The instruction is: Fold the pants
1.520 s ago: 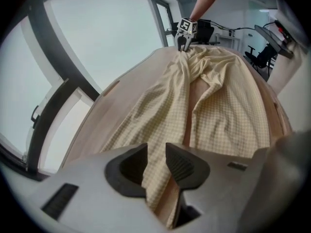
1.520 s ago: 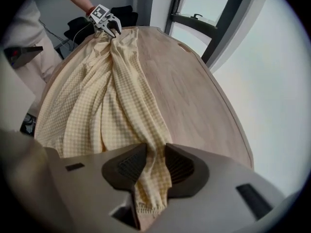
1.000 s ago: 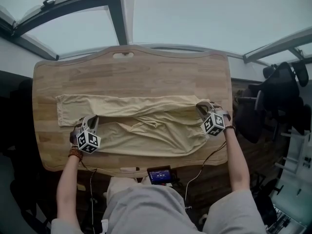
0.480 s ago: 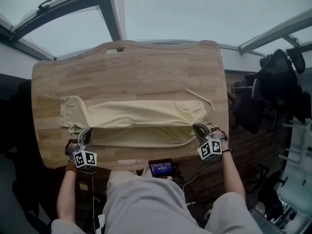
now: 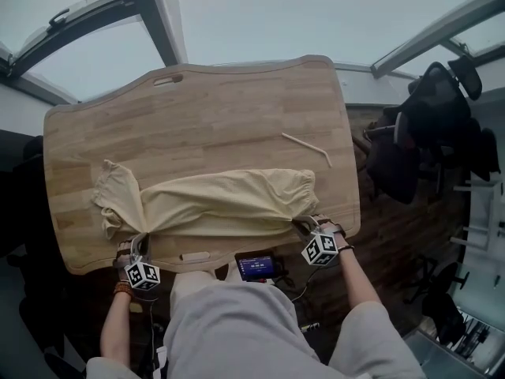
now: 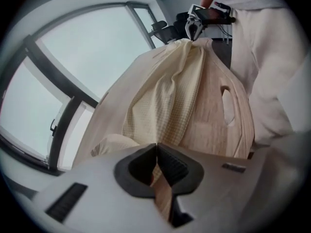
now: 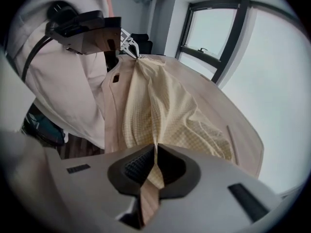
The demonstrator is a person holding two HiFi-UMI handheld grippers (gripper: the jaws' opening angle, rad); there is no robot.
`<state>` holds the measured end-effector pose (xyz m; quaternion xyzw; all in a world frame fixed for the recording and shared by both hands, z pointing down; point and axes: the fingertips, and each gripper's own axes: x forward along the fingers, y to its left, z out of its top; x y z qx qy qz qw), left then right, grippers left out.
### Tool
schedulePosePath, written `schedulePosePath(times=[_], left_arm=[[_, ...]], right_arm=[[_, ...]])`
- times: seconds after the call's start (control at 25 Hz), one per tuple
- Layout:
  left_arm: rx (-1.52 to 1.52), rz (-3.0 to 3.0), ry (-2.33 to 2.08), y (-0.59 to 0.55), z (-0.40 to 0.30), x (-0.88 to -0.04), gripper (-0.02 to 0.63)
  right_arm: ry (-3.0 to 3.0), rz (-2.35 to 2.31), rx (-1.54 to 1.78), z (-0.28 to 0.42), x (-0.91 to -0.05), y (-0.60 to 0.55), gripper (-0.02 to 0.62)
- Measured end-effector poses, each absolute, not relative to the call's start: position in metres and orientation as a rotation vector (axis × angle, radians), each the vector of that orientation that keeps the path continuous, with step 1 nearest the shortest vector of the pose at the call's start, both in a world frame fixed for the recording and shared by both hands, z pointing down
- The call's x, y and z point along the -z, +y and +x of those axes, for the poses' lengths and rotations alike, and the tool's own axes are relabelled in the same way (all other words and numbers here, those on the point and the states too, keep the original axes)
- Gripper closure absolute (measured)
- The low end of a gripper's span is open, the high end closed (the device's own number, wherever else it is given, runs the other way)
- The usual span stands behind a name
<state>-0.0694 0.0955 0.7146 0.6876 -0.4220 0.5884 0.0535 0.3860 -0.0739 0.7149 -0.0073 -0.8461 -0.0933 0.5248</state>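
Observation:
The pale yellow pants (image 5: 221, 204) lie stretched in a long band across the near part of the wooden table (image 5: 197, 125). My left gripper (image 5: 139, 247) is shut on the pants' near left corner at the table's front edge. My right gripper (image 5: 306, 229) is shut on the near right corner. A bunched end of the pants (image 5: 118, 200) trails at the far left. In the left gripper view the cloth (image 6: 170, 91) runs taut from the shut left gripper (image 6: 156, 149) toward the other hand. In the right gripper view the fabric (image 7: 155, 106) leaves the closed right gripper (image 7: 155, 152) the same way.
A thin wooden stick (image 5: 306, 147) lies on the table to the right, beyond the pants. A small screen device (image 5: 256, 266) hangs at the person's waist by the front edge. A black office chair (image 5: 430, 125) stands to the right of the table.
Both grippers pulled the pants' edge toward the table's front edge. The cloth has doubled into a narrower band and slid nearer. The stick, hidden before, now lies uncovered.

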Motion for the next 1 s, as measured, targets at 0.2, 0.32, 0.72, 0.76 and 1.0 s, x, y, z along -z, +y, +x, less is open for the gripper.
schedulePosePath(times=[0.2, 0.32, 0.72, 0.76, 1.0], left_arm=[[-1.776, 2.088, -1.302, 0.097, -0.063, -0.715, 0.591], [-1.782, 2.104, -1.318, 0.086, -0.058, -0.714, 0.541], [-1.752, 1.805, -1.400, 0.066, -0.079, -0.751, 0.584], [-1.726, 1.798, -1.449, 0.064, -0.081, -0.743, 0.586], [-1.622, 1.732, -1.627, 0.079, -0.087, -0.710, 0.586]], right_arm=[[-2.135, 0.349, -0.328, 0.419, -0.701, -0.110, 0.411], [-2.140, 0.693, -0.572, 0.439, -0.703, -0.157, 0.457], [-2.209, 0.740, -0.634, 0.430, -0.679, -0.161, 0.528], [-2.237, 0.753, -0.659, 0.434, -0.666, -0.158, 0.528], [-2.198, 0.794, -0.909, 0.476, -0.668, -0.124, 0.529]])
